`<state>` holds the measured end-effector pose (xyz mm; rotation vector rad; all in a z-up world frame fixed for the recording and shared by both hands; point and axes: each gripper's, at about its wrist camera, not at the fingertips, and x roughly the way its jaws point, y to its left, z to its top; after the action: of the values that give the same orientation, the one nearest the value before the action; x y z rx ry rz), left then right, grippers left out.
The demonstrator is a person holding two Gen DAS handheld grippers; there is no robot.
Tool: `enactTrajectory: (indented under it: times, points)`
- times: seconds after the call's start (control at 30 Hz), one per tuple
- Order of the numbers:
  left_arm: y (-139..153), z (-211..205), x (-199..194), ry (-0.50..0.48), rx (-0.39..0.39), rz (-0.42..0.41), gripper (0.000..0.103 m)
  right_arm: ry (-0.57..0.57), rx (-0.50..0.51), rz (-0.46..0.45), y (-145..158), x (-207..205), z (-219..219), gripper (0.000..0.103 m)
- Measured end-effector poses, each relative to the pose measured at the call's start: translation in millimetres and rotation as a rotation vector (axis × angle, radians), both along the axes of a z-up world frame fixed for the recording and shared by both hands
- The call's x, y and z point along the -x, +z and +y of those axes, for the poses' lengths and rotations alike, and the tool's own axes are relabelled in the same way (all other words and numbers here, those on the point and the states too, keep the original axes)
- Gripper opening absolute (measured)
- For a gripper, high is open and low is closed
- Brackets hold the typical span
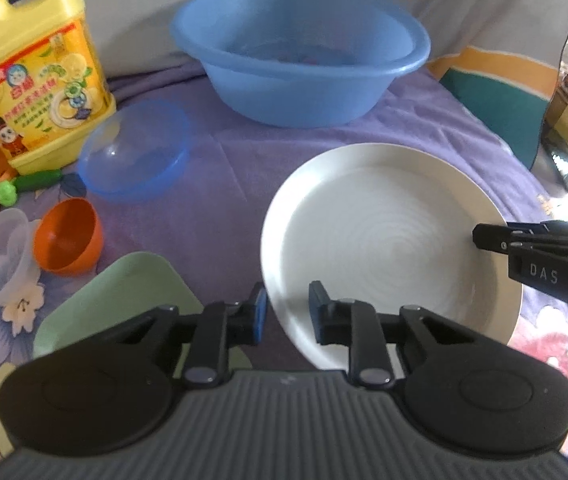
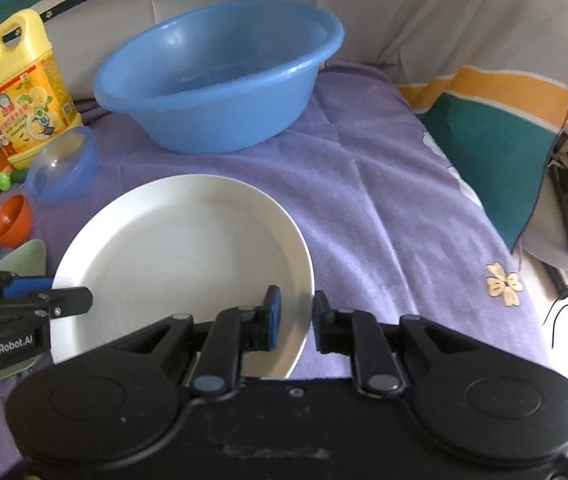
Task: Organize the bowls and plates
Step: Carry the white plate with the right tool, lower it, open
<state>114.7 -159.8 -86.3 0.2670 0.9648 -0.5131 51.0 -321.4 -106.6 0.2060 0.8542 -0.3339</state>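
Left view: left gripper nearest, jaws straddling the near-left rim of the white plate, one finger outside the edge and one inside, small gaps showing; cannot tell whether clamped or only around it. Right gripper reaching in over the plate's right rim, "DAS" readable on its body. Green tray just left of the plate. Further left, orange bowl touching a clear cup; blue lid beyond. Open purple cloth between plate and blue basin. Yellow detergent jug at far left, label not readable.

Right view: right gripper nearest, jaws astride the plate's right rim, narrow gaps visible; grip uncertain. Left gripper at the plate's left edge, marked "GenRobot.AI". Wide bare cloth to the right. Basin behind, well apart from the plate.
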Motion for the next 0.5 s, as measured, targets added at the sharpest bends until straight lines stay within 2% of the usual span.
enactTrajectory:
  times: [0.27, 0.5]
  points:
    - [39, 45, 37, 0.059, 0.012, -0.034, 0.022, 0.075, 0.009, -0.013, 44, 32, 48, 0.017]
    - [62, 137, 72, 0.18, 0.008, -0.057, 0.022, 0.231, -0.015, 0.0, 61, 48, 135, 0.017]
